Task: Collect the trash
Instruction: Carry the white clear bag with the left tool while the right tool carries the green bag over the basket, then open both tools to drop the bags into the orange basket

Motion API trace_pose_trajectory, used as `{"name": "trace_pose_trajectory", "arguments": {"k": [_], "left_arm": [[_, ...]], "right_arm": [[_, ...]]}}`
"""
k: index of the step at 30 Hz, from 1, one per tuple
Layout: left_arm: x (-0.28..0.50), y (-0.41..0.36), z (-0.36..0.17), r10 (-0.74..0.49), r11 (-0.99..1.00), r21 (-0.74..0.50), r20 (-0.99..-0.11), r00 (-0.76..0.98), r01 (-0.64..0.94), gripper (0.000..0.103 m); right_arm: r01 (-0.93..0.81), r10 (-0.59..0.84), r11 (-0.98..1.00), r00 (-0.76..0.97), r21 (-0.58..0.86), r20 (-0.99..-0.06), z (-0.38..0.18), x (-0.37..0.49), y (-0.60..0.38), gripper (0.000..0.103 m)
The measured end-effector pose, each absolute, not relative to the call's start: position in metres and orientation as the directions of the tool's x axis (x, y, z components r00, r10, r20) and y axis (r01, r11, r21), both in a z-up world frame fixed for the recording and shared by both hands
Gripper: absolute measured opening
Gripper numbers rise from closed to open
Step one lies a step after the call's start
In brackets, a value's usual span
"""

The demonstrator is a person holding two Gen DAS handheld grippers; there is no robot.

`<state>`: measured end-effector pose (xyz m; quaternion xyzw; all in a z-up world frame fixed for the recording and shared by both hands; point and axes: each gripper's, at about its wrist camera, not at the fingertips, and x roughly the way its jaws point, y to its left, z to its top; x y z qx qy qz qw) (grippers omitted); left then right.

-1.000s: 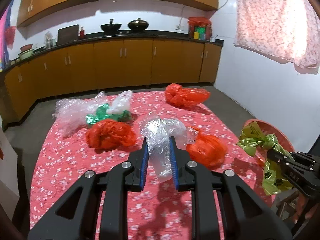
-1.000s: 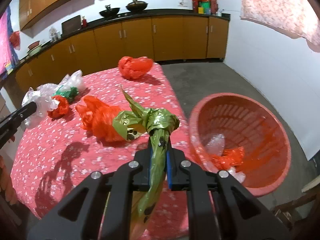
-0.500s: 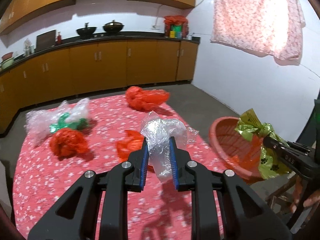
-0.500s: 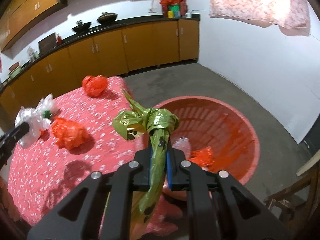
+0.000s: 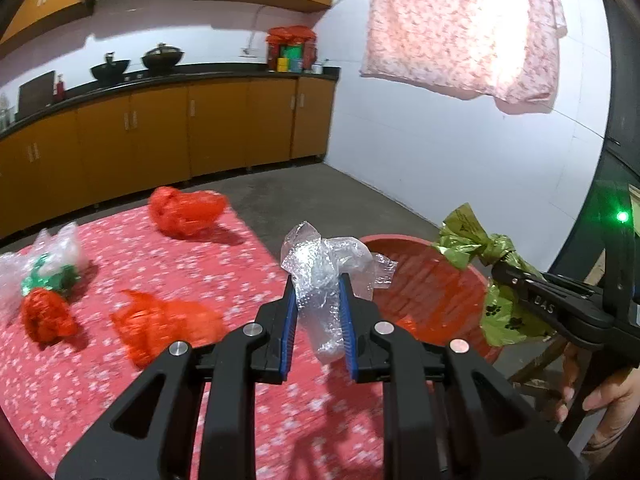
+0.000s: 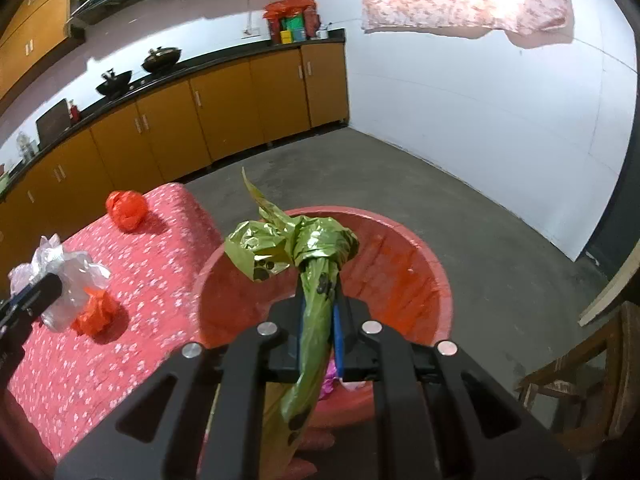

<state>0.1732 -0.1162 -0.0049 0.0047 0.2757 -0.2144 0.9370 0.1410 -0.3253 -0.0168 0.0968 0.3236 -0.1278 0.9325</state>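
My left gripper (image 5: 319,300) is shut on a crumpled clear bubble-wrap piece (image 5: 324,264), held above the table's right edge near the red basket (image 5: 436,280). My right gripper (image 6: 318,300) is shut on a knotted olive-green bag (image 6: 296,244), held over the red basket (image 6: 404,256). The right gripper (image 5: 500,272) with the green bag (image 5: 476,244) shows at the right of the left wrist view. The left gripper with the bubble wrap (image 6: 68,268) shows at the left of the right wrist view.
On the red flowered tablecloth (image 5: 120,360) lie three crumpled red bags (image 5: 184,212) (image 5: 168,324) (image 5: 46,316) and a clear-and-green wad (image 5: 52,264). A wooden chair (image 6: 580,380) stands right of the basket. Kitchen cabinets (image 5: 160,140) line the far wall.
Both grippers have swung right, away from the table and toward the red basket. The right gripper with the green bag now hangs over the basket's inside.
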Motion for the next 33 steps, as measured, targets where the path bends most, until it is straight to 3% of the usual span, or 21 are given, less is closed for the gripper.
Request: {"name": "trace_pose_trajectory", "arguments": {"k": [23,28,33], "left_arm": [[0.206,-0.208,-0.035,-0.482,0.838,-0.086,-0.581,0.656,0.539,0.020],[0.211,-0.216,-0.039,-0.485,0.833,-0.085,-0.590,0.646,0.548,0.021],[0.218,-0.217,-0.046,-0.479,0.837,-0.098,-0.607,0.634,0.538,0.043]], "right_arm": [[0.357,-0.175,0.916,0.766,0.182,-0.618,-0.028,0.165,-0.373,0.012],[0.351,-0.162,0.915,0.773,0.200,-0.614,-0.031,0.171,-0.377,0.016],[0.346,-0.135,0.906,0.782,0.244,-0.609,-0.035,0.173,-0.383,0.033]]}}
